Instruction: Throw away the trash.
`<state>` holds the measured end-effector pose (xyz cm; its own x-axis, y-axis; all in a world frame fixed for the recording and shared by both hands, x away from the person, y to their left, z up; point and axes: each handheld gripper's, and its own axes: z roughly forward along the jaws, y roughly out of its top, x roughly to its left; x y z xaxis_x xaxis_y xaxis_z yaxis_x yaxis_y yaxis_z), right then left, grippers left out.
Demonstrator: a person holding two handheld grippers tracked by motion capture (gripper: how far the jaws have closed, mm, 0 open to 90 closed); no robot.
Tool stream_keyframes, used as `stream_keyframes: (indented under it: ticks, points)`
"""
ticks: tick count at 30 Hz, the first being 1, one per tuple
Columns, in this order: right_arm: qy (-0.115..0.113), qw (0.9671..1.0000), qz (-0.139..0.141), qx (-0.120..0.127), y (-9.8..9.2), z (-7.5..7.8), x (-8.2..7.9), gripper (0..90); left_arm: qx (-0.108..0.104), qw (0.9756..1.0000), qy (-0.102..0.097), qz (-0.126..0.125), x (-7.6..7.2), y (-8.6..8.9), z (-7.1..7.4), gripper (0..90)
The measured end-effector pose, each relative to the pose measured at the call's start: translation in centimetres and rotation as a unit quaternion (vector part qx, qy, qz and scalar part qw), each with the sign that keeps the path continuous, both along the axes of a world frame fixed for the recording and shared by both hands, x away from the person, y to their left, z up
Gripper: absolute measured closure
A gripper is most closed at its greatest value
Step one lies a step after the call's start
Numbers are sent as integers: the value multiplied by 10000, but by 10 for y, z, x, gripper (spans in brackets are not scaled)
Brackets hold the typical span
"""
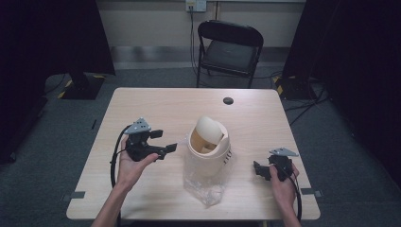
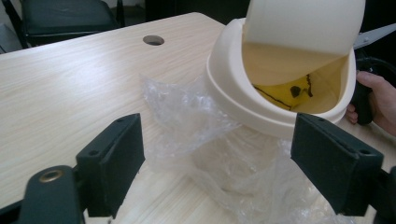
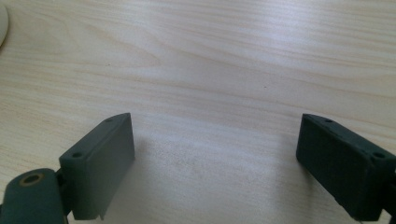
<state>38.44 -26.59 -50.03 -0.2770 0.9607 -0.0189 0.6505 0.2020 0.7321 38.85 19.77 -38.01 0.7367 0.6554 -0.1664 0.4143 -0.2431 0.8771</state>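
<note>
Bin mid-table, clear liner spilling frontward, chair behind

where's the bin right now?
High view: the cream swing-lid bin stands mid-table between the left gripper and right gripper, on a clear plastic bag.

Black hand-held gripper, grey three-cornered top plate, black cable; bare forearms.

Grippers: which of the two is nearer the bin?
The left gripper. Its open jaws point at the cream swing-lid bin, just short of it and its clear plastic liner. The right gripper sits farther off over bare table.
</note>
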Motion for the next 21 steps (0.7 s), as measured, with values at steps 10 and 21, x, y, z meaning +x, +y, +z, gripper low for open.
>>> stream_keyframes:
  ticks: [10,21]
  points:
    - [0,10000,0,-1,0,0,0,106,-209,9993,33,294,-7,28,-10,159]
    - [1,10000,-2,0,0,0,0,106,-89,9960,214,863,-15,65,-30,159]
